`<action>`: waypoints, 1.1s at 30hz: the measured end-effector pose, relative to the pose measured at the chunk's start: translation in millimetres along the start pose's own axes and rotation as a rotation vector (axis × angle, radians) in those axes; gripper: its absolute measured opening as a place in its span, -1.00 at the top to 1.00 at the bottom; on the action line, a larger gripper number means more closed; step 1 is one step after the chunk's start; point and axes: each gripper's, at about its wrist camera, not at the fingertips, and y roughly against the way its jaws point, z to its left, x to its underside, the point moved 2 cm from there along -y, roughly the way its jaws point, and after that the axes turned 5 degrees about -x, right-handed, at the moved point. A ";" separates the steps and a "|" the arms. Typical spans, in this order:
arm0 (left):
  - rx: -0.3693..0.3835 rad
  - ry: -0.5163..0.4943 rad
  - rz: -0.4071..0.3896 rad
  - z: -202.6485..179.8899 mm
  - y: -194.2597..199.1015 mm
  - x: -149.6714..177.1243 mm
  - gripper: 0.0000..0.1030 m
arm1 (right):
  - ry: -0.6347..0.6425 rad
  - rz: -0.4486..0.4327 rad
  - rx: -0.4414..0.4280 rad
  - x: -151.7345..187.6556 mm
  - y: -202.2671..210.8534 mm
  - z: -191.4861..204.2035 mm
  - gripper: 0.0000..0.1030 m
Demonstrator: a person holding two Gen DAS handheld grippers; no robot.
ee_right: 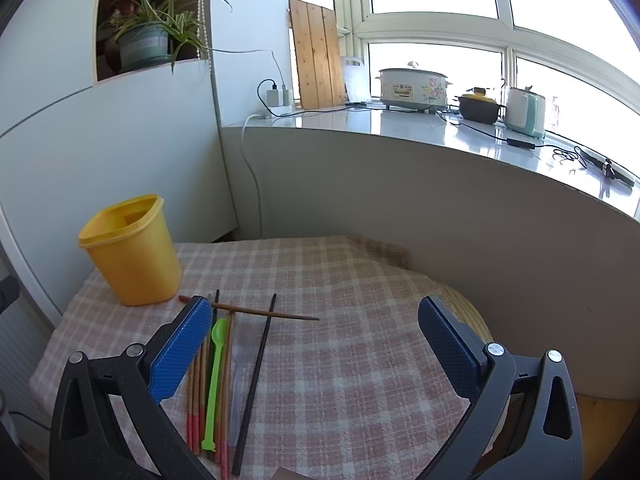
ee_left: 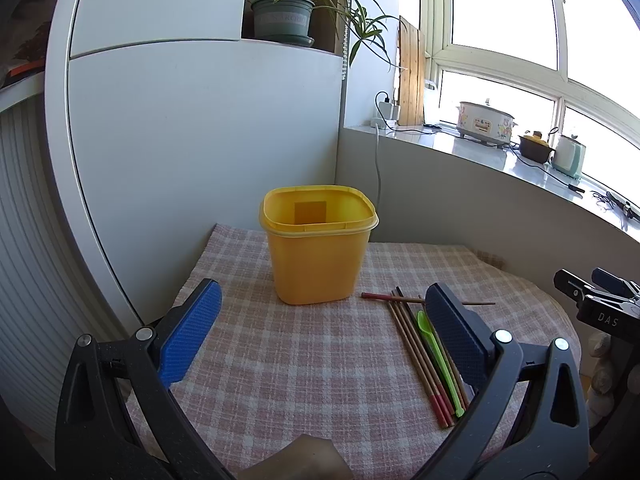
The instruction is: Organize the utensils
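Note:
An empty yellow tub (ee_left: 318,244) stands upright at the back of the checked cloth (ee_left: 288,360); it also shows in the right wrist view (ee_right: 130,250). Right of it lie several wooden chopsticks (ee_left: 416,352), a green spoon (ee_left: 438,356) and one chopstick lying crosswise (ee_left: 400,298). The right wrist view shows the same chopsticks (ee_right: 196,392), green spoon (ee_right: 215,376), a clear spoon (ee_right: 239,376), a black chopstick (ee_right: 256,380) and the crosswise one (ee_right: 264,313). My left gripper (ee_left: 320,332) is open and empty in front of the tub. My right gripper (ee_right: 316,344) is open and empty above the cloth, right of the utensils.
A white cabinet wall (ee_left: 200,140) rises behind the tub with a potted plant (ee_left: 284,12) on it. A grey ledge (ee_right: 400,128) at the right back carries a cooker (ee_right: 412,88), a dark pot (ee_right: 478,108) and a kettle (ee_right: 524,110). The right gripper shows at the left view's right edge (ee_left: 600,300).

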 end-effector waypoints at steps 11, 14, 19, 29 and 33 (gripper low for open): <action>0.001 0.001 -0.001 -0.7 1.1 -0.1 -1.00 | -0.004 0.006 0.000 0.8 0.3 -0.3 -0.99; 0.001 0.003 0.000 -0.4 1.1 -0.1 -1.00 | -0.001 0.003 0.004 0.8 0.5 -0.3 -0.99; 0.002 0.005 0.000 0.5 3.8 0.4 -1.00 | -0.005 0.009 0.007 1.3 -0.3 -1.3 -0.99; 0.002 0.005 0.000 0.6 3.9 0.6 -1.00 | -0.001 0.012 0.010 2.5 -0.1 -1.1 -0.99; 0.002 0.004 0.000 0.7 3.6 0.7 -1.00 | -0.004 0.014 0.010 2.2 -0.2 -1.5 -0.99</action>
